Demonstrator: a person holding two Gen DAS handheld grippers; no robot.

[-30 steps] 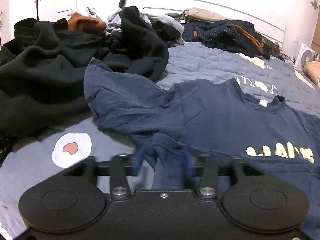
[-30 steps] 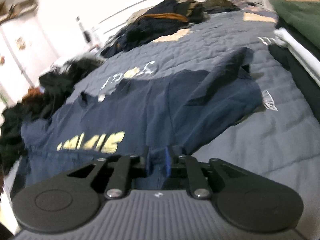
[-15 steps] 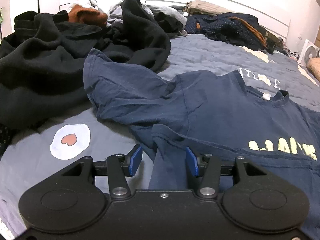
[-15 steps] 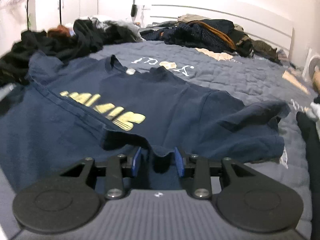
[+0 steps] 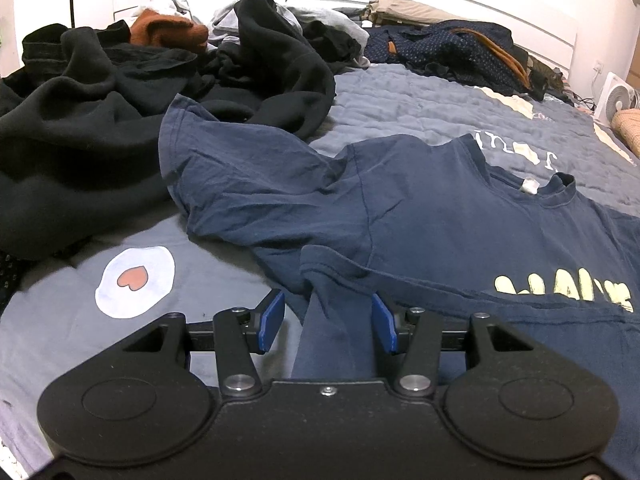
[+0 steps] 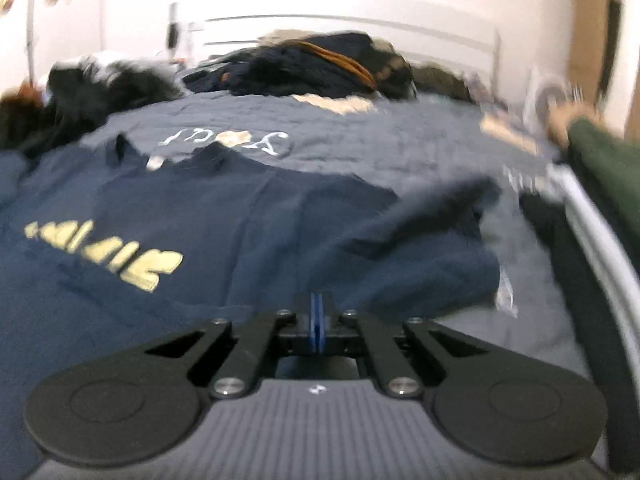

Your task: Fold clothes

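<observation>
A navy t-shirt with yellow letters lies spread on the grey quilt, collar toward the headboard. My left gripper is open at the shirt's near left edge. A raised fold of the hem stands between its blue pads, with a gap on the left side. In the blurred right wrist view the same t-shirt stretches ahead. My right gripper sits at the near right hem, blue pads pressed together where the hem fold stood. The pinched cloth itself is hardly visible.
A black clothes pile with an orange-brown garment fills the left. Dark dotted clothes lie by the headboard, a white fan at far right. A heart patch marks the quilt. A green garment lies on the right.
The right gripper's jaws have closed from open onto the hem fold, and its view has rolled and shifted. The left gripper has stayed open in place.
</observation>
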